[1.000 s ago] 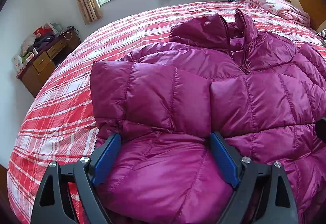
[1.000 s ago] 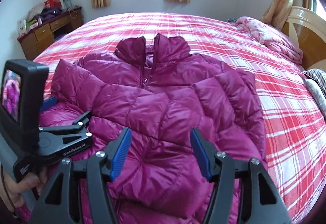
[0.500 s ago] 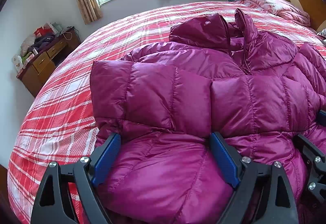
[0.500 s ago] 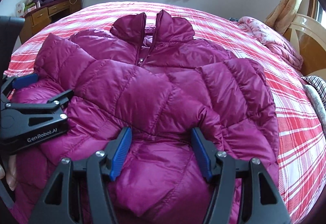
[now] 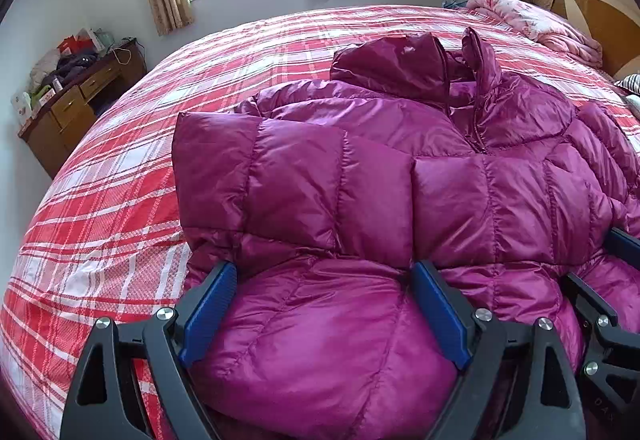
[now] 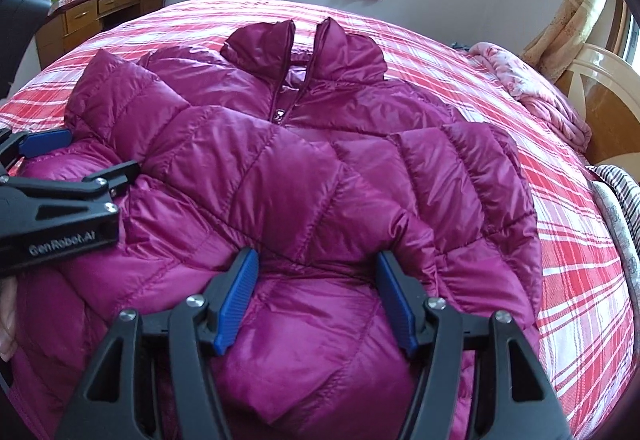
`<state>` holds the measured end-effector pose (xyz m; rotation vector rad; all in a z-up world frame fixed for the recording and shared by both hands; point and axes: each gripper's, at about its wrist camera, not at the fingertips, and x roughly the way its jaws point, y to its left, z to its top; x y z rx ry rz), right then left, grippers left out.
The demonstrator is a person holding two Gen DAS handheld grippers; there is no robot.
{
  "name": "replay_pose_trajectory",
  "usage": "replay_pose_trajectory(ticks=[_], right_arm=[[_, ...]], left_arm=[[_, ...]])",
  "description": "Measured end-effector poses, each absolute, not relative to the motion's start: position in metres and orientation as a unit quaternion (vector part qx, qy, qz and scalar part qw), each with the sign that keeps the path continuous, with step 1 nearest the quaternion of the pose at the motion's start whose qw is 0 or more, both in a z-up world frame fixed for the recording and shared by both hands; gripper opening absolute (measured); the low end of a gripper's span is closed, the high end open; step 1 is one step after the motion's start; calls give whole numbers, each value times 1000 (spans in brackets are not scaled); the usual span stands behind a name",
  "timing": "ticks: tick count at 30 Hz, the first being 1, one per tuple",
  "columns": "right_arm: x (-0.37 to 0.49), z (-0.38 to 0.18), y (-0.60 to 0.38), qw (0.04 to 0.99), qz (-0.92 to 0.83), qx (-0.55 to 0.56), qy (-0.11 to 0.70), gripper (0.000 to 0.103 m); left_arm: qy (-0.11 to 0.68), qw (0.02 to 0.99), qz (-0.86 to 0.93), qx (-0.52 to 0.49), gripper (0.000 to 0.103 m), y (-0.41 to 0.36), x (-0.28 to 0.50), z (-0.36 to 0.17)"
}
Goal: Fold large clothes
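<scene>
With both sleeves already laid across its chest, the magenta down jacket (image 5: 360,199) lies spread on the plaid bed (image 5: 120,179), collar away from me and hem nearest my tools. My left gripper (image 5: 320,304) sits over the hem's left part, its blue fingers (image 5: 208,304) spread wide with puffy fabric bulging between them; nothing is pinched. Just beyond its tips lies the folded left sleeve (image 5: 292,191). To its right, my right gripper (image 6: 316,292) is likewise spread apart over the hem, the crossed right sleeve (image 6: 472,179) ahead and slightly right of its tips.

I judge the next step is to clamp the hem and carry it up toward the collar (image 6: 312,47). The slick, air-filled shell is the risk: if I bite only the top layer, the back panel stays behind and the fold bunches. Uneven lifting between the two sides could slide the sleeves off the chest, and trapped air may spring the fold open again.
</scene>
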<state>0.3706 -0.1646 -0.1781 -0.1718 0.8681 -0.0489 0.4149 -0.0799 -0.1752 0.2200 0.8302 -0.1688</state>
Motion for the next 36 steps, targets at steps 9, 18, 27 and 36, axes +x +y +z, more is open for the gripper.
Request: replay_pose_trajectory(ticks=[9,18,27,36], right_arm=[[373,-135,-183,908,42,-43,414,79],[461,-98,-215,909,24,34,415,85],[559,-91,-250,897,-17,75,434,91],[617,-119,-248,870,-22,21,493,91]], left_arm=[[357,923,-100,102,90,-67,414,-109],[393,913,-67,91,90,-75,511,-93],[436,897,-68,31,90,-95,595,-98],[473,877,-67,57,90,-147,660,-123]])
